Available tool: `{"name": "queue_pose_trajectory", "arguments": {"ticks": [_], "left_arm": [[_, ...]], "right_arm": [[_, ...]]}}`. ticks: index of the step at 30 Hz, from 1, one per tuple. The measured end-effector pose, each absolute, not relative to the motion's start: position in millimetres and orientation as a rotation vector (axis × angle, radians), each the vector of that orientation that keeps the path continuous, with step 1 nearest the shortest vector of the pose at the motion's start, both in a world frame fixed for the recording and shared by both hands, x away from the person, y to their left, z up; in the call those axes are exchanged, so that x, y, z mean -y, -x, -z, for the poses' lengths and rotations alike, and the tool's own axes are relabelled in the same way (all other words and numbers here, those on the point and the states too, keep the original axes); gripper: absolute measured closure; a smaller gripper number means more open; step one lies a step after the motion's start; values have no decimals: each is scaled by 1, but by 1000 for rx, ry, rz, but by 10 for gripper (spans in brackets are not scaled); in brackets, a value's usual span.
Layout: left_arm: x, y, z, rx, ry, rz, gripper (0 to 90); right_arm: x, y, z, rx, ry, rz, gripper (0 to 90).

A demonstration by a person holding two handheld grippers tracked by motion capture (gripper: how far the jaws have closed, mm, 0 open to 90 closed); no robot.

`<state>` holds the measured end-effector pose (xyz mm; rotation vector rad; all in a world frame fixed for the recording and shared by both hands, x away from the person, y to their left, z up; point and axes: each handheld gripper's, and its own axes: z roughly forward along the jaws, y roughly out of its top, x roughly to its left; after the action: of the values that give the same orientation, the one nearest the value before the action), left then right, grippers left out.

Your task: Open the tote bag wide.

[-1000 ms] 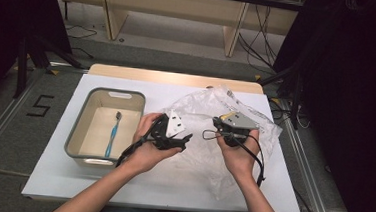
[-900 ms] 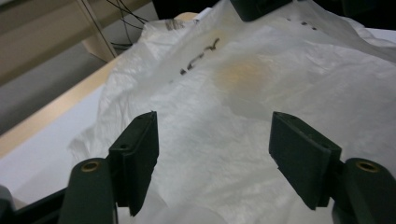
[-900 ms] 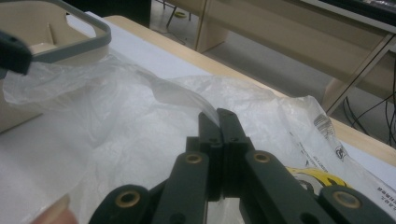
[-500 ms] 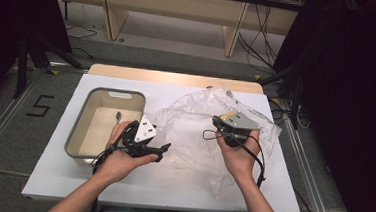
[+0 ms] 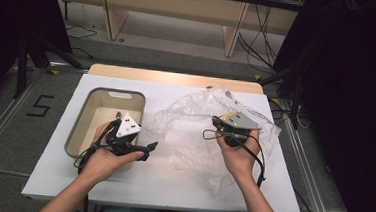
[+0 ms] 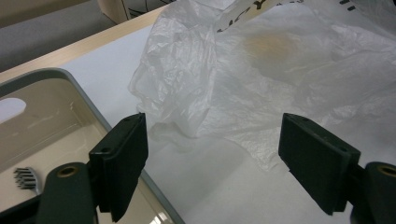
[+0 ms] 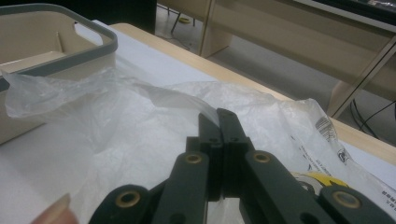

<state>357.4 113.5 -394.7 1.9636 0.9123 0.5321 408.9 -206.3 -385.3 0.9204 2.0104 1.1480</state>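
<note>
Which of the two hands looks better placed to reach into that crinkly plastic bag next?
The left, probably. The left gripper has just been opening and is empty, facing the plastic bag. The right gripper is shut on a fold of the bag, so it looks busy holding it.

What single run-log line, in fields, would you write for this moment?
left gripper: fingers just opened, empty, beside grey-rimmed beige tub | right gripper: shut on crumpled clear plastic bag | toothbrush: in tub

left tongs (image 5: 145, 149): open, beside bin (image 5: 82, 123) | right tongs (image 5: 218, 122): clamping plastic bag (image 5: 189, 131)
</note>
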Motion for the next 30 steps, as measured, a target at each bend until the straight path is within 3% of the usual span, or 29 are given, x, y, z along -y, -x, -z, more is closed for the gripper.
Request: {"name": "queue_pose_trajectory", "arguments": {"ticks": [30], "left_arm": [[-162,-364,391,-1114,-1953,-580,237]], "right_arm": [[211,-409,385,-1994,-939,-1158,900]]}}
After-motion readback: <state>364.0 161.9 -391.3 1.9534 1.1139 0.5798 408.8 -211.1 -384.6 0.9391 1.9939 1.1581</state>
